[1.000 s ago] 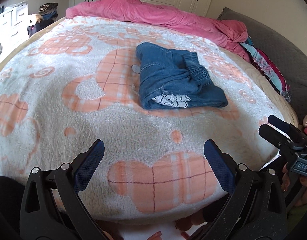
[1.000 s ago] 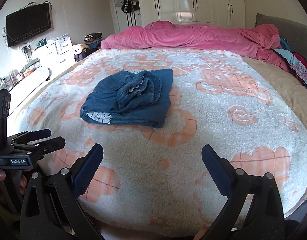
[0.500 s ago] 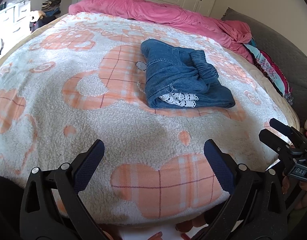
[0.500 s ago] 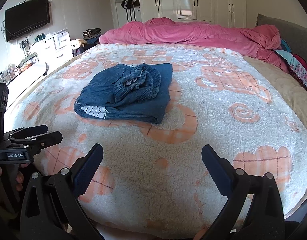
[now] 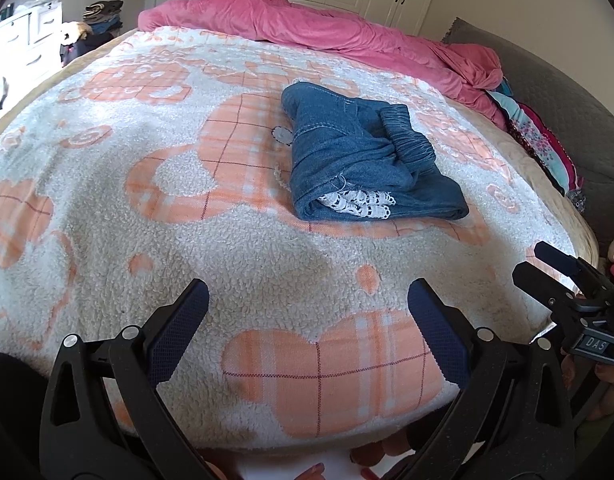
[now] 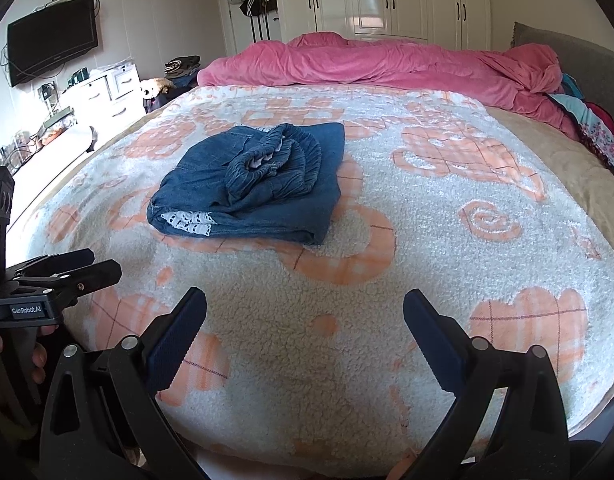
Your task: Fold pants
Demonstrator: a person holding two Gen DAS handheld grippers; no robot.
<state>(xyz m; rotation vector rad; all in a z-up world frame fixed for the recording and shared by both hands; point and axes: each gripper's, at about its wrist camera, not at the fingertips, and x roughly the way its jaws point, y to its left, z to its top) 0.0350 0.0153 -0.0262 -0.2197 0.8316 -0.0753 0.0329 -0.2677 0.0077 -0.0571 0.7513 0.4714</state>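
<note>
- Two grippers hover over the near edge of the bed (image 5: 587, 236); the left gripper (image 5: 307, 300) has its fingers (image 5: 175, 336) spread wide with nothing between them but the blanket (image 5: 107, 208) below; the right gripper (image 6: 305, 308) likewise has its fingers (image 6: 431, 340) wide apart and empty.
- The pants (image 5: 359, 160), blue denim, lie folded in a compact bundle on the white-and-orange blanket, well apart from both grippers; a strip of white lace trim (image 5: 359, 202) shows at the near fold; the gathered waistband (image 6: 275, 160) sits bunched on top.
- A pink duvet (image 6: 387, 64) is heaped along the far side of the bed; white wardrobes (image 6: 387, 0) stand behind it; a television (image 6: 51, 50) hangs on the left wall.
</note>
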